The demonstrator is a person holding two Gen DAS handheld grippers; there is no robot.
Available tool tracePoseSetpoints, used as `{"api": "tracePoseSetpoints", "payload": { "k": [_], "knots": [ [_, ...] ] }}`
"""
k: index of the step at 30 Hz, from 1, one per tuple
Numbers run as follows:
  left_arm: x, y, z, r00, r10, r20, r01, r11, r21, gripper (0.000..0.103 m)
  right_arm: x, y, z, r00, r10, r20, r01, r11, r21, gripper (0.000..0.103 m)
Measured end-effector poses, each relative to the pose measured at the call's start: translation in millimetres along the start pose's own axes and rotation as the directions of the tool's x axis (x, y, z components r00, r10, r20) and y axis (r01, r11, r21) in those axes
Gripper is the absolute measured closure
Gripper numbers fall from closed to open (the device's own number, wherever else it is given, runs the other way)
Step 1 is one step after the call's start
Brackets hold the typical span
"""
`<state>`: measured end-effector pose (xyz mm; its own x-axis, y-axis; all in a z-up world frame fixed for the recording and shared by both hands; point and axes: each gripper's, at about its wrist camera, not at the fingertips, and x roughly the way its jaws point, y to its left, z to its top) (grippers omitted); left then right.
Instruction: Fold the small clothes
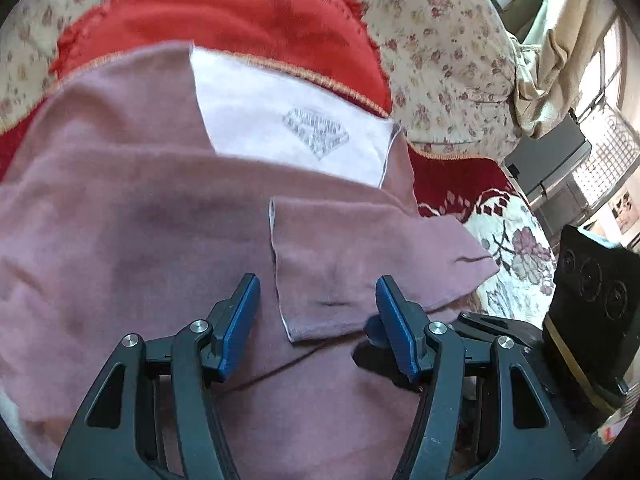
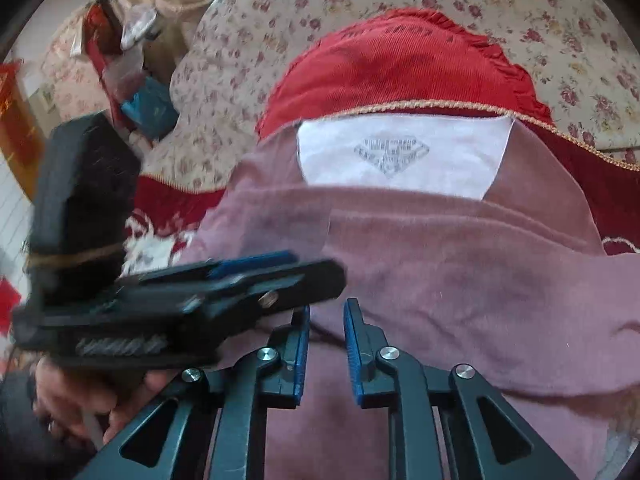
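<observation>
A small mauve-pink garment (image 1: 132,216) with a white chest panel (image 1: 280,128) bearing a grey diamond print lies spread on a red cloth. A sleeve (image 1: 360,260) is folded over its body. My left gripper (image 1: 318,300) is open just above the sleeve, its blue pads either side of the sleeve's cuff end, holding nothing. In the right wrist view the same garment (image 2: 460,264) fills the middle, with its white panel (image 2: 400,152) at the far end. My right gripper (image 2: 326,320) hovers over the garment's near edge, jaws open a narrow gap, empty. The left gripper (image 2: 280,276) crosses just ahead of it from the left.
The red cloth (image 1: 240,12) lies over a floral sofa cover (image 1: 440,48). A red patterned rug (image 1: 460,184) shows on the right. The right gripper's black body (image 1: 588,304) sits at the left view's right edge. Cluttered bags and a blue item (image 2: 148,108) lie far left.
</observation>
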<state>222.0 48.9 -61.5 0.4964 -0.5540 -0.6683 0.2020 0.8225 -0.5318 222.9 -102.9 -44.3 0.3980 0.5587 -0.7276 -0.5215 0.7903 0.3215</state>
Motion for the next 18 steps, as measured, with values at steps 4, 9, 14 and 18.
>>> {"api": "tracePoseSetpoints", "payload": {
  "k": [4,9,14,18],
  "knots": [
    [5.2,-3.1,2.6,1.0,-0.013,-0.004,0.013,1.0,0.009,0.043,-14.4,-8.9,-6.8,0.999,-0.038,-0.04,0.037,0.999,-0.021,0.086],
    [12.7,12.3,11.8,0.999,-0.034,0.002,0.034,0.995,-0.09,0.043,-48.4,-29.0,-7.9,0.996,-0.088,0.03,0.088,0.996,0.008,0.086],
    [19.7,4.8,13.6,0.999,-0.036,0.004,0.036,0.997,-0.074,0.036,-85.4,-56.1,-2.3,0.982,-0.134,0.136,0.123,0.989,0.087,0.086],
    [20.1,2.2,14.3,0.999,-0.048,0.002,0.048,0.997,-0.061,0.056,-121.7,-87.7,10.0,0.945,-0.255,0.204,0.219,0.958,0.182,0.086]
  ]
}}
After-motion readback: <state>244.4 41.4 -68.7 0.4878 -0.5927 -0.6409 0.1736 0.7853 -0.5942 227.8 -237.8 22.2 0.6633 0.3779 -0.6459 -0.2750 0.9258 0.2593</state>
